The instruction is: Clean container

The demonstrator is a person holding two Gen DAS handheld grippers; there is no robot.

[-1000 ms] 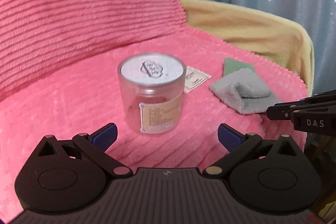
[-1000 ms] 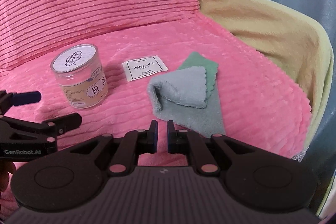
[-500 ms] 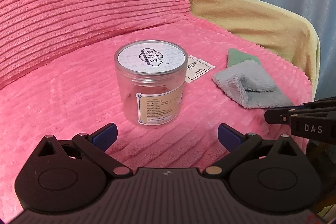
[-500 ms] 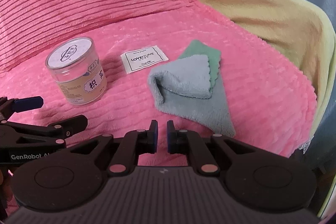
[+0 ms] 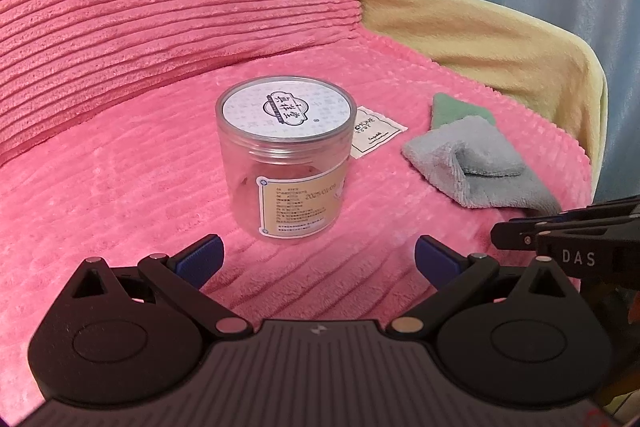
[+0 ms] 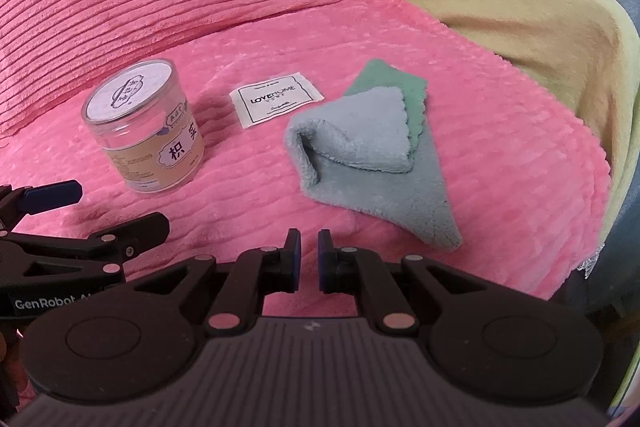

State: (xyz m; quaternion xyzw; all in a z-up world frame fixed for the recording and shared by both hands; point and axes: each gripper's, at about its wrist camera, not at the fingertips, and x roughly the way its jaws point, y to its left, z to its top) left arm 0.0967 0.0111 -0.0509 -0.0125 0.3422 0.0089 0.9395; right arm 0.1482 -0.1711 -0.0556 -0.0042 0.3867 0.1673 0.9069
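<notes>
Currently at the approach step, nothing grasped yet. Left gripper [image 5: 318, 257] has its jaws spread wide, lined up on the container [image 5: 285, 163], which stands upright on the pink ribbed blanket [image 5: 120, 195], just ahead of the blue pads and centred between them. Right gripper [image 6: 309, 255] has its fingers nearly together with a narrow gap, holding nothing, aimed at the folded cloth [image 6: 368, 155], which lies to the right of the container and apart from it. Next move, as I read it: left closes around the jar body below the lid to steady it; right has to open before it can pinch the cloth, then bring it over to wipe. Jar is a clear plastic cylinder with a beige paper label, a threaded neck and a flat printed lid; smooth walls, so it could slip or tip on the soft plush. Cloth is grey-blue fleece, thick and floppy, folded over a green scalloped-edge layer; the raised fold looks easiest to grab. Flat white sachet [image 6: 276, 99] lies between jar and cloth, touching neither in the right wrist view.
</notes>
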